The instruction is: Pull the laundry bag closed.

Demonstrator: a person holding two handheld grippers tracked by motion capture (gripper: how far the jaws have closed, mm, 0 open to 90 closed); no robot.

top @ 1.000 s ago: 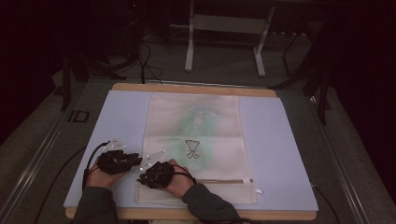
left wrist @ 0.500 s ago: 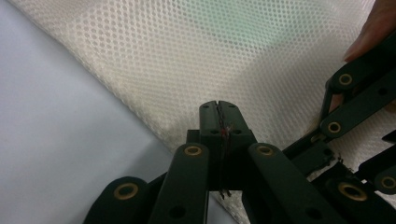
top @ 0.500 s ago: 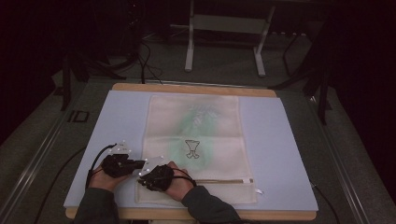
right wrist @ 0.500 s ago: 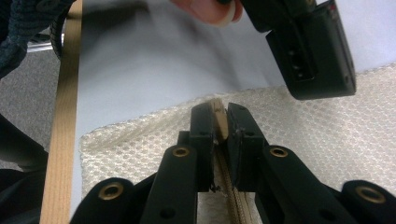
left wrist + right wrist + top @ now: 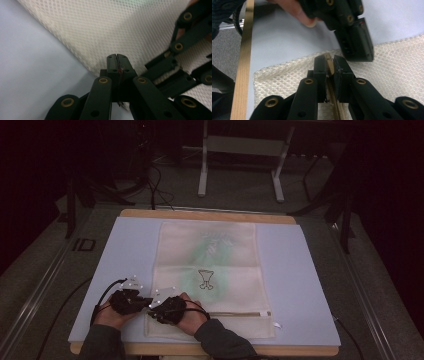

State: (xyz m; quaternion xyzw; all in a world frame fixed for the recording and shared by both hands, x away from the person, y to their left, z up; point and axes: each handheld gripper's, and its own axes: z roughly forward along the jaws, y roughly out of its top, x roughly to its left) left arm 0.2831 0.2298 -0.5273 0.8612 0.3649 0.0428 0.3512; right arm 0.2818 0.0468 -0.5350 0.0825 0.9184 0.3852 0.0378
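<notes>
A cream mesh bag with a green print and a zipper along its near end lies flat on a pale blue mat. Both grippers meet at the bag's near left corner. My left gripper is shut on the bag's left edge, with a thin sliver of material between its jaws. My right gripper is shut on the tan end of the zipper. The left gripper shows just beyond, touching the mesh. The right gripper crosses the left gripper view at right.
The mat covers a wooden table whose edge shows around it. Bare mat lies left of the bag. A white metal stand and cables sit on the floor beyond the table. Cables trail from both grippers.
My left hand has shifted slightly toward the near edge and closer to the right hand at the bag's corner. The right hand and the bag have stayed put.
</notes>
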